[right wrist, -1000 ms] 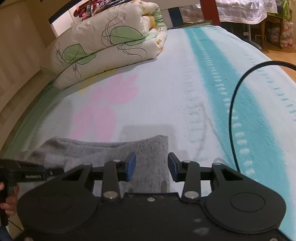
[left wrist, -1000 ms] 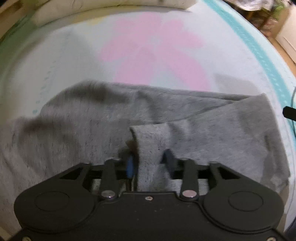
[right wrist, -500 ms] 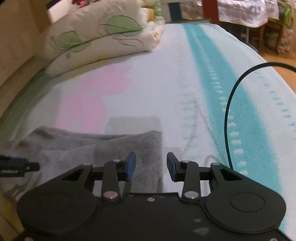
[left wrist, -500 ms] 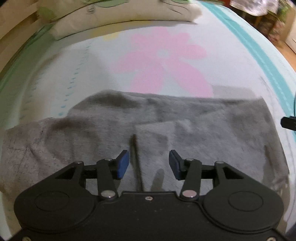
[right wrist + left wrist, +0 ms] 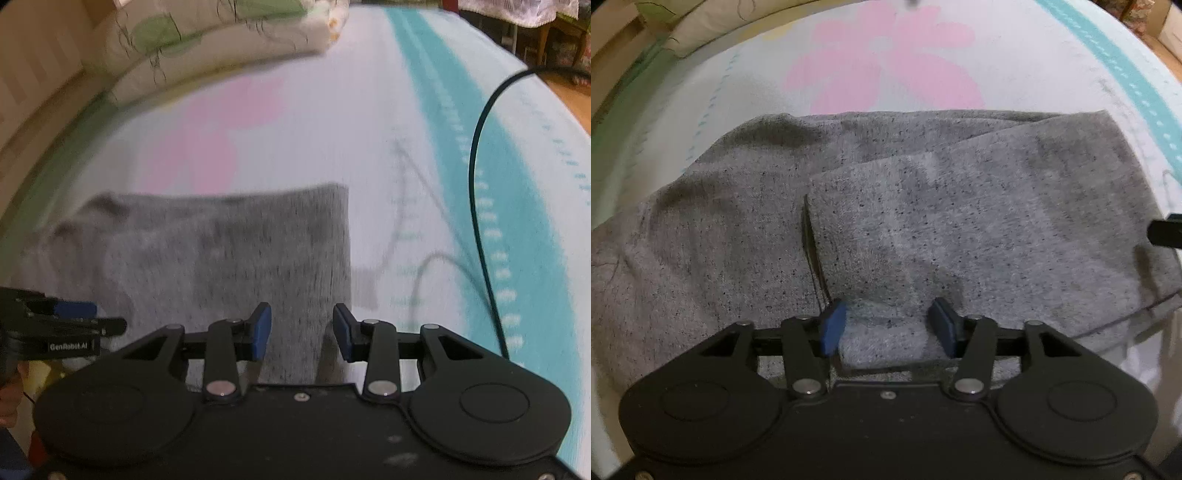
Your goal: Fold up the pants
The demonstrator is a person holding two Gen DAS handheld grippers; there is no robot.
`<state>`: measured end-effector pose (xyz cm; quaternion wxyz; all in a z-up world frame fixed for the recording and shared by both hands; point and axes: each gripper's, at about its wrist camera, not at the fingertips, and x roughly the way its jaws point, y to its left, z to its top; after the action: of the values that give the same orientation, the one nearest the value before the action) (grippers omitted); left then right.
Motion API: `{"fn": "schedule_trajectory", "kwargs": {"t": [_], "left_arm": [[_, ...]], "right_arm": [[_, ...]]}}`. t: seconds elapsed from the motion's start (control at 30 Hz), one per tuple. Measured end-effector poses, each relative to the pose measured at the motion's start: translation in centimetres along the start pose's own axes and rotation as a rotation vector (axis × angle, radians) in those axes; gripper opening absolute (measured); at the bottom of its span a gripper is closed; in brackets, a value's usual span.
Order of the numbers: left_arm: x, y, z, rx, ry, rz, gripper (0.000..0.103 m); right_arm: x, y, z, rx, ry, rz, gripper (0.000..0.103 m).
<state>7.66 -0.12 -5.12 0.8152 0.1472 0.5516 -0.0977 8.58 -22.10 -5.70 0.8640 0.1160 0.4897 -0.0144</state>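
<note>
Grey speckled pants (image 5: 923,206) lie folded on the bed sheet (image 5: 1015,62), with a leg cuff laid over the top layer. My left gripper (image 5: 886,325) is open just above the near edge of the cuff, with fabric between its blue pads but not pinched. In the right wrist view the pants (image 5: 221,251) lie flat with a straight right edge. My right gripper (image 5: 301,332) is open and empty over that right edge. The left gripper (image 5: 55,332) shows at the far left.
A folded floral quilt (image 5: 221,40) lies at the head of the bed. A black cable (image 5: 480,184) curves over the teal stripe on the right. The sheet has a pink flower print (image 5: 886,62). Furniture (image 5: 535,22) stands beyond the bed's far right.
My left gripper has let go of the pant cuff, which now lies flat on the folded pants. Both grippers have drawn closer to the fabric.
</note>
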Motion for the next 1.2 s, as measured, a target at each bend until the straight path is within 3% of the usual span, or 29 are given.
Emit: {"fn": "schedule_trajectory", "kwargs": {"t": [0.1,0.23,0.33,0.53,0.77,0.83,1.0,1.2], "left_arm": [[0.1,-0.8,-0.7,0.036,-0.040,0.084,0.079],[-0.7,-1.2,-0.8,0.103,-0.032,0.100,0.078],[-2.4,0.5,0.0,0.062,-0.008,0.079,0.077],[-7.4,9.1,1.2,-0.049,-0.055,0.059,0.076],[-8.8,22.6,-0.4,-0.248,-0.107,0.073,0.076],[-8.1,26.3,-2.0,-0.351,-0.109,0.045,0.076],[-5.5,31.9,-7.9,-0.607,-0.073,-0.138,0.075],[-3.0,32.1,-12.0,-0.667,-0.056,-0.186,0.076]], "right_arm": [[1.4,0.2,-0.3,-0.005,0.077,-0.042,0.038],[1.3,1.0,-0.4,-0.045,0.069,-0.065,0.041],[0.8,0.7,-0.3,-0.019,0.052,-0.039,0.041],[-0.9,0.5,0.4,0.066,-0.014,0.080,0.041],[-2.3,1.3,0.0,0.027,-0.088,0.083,0.041],[-2.3,1.3,0.0,0.018,-0.100,0.062,0.041],[-1.7,1.7,0.0,-0.006,-0.095,0.002,0.041],[-0.9,2.1,-0.3,-0.060,-0.077,-0.050,0.041]]}}
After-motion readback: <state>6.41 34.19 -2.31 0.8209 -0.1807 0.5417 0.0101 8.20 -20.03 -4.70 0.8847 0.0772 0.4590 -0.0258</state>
